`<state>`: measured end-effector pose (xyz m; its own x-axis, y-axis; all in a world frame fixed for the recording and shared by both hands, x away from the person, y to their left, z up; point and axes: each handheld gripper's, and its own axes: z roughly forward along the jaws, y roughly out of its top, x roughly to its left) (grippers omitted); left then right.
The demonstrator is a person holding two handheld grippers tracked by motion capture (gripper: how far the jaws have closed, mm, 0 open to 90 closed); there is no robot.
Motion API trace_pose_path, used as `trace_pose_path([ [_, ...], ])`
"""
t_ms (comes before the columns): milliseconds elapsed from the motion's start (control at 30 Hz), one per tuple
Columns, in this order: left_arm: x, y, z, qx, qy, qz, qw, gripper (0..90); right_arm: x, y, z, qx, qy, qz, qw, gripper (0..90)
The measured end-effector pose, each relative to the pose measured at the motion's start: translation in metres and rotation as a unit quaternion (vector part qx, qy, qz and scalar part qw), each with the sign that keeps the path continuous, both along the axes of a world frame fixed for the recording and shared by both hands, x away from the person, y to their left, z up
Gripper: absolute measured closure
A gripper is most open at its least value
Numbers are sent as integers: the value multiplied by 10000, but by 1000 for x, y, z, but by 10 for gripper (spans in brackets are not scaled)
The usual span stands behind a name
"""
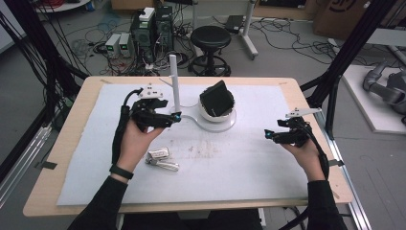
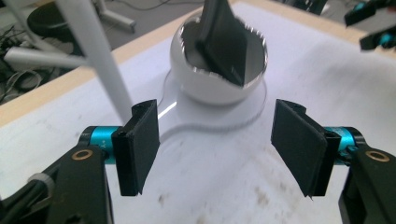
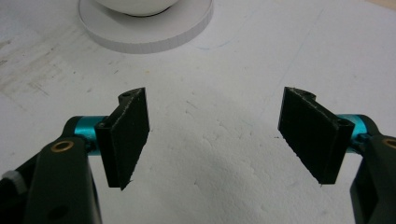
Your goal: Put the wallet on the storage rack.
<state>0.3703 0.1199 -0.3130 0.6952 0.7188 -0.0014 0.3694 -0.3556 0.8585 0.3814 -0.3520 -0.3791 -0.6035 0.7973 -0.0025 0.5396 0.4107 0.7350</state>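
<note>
Two grippers, both with jaws spread wide and nothing between them. Our left gripper sits just beside the white bowl near the counter's far edge, and the bowl lies straight ahead of its jaws. A dark flat slab leans inside it, tilted, long axis sticking up out of the rim. The white post stands close on the left side, so room there is tight. Our right gripper hangs well apart near the right edge, over bare sheet.
</note>
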Motion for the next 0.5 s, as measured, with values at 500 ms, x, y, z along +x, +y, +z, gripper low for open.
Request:
trace_pose_path([
  [500, -29, 58, -24, 381, 514, 203, 9977, 312, 2, 2, 1, 25, 78, 13, 10000, 253],
])
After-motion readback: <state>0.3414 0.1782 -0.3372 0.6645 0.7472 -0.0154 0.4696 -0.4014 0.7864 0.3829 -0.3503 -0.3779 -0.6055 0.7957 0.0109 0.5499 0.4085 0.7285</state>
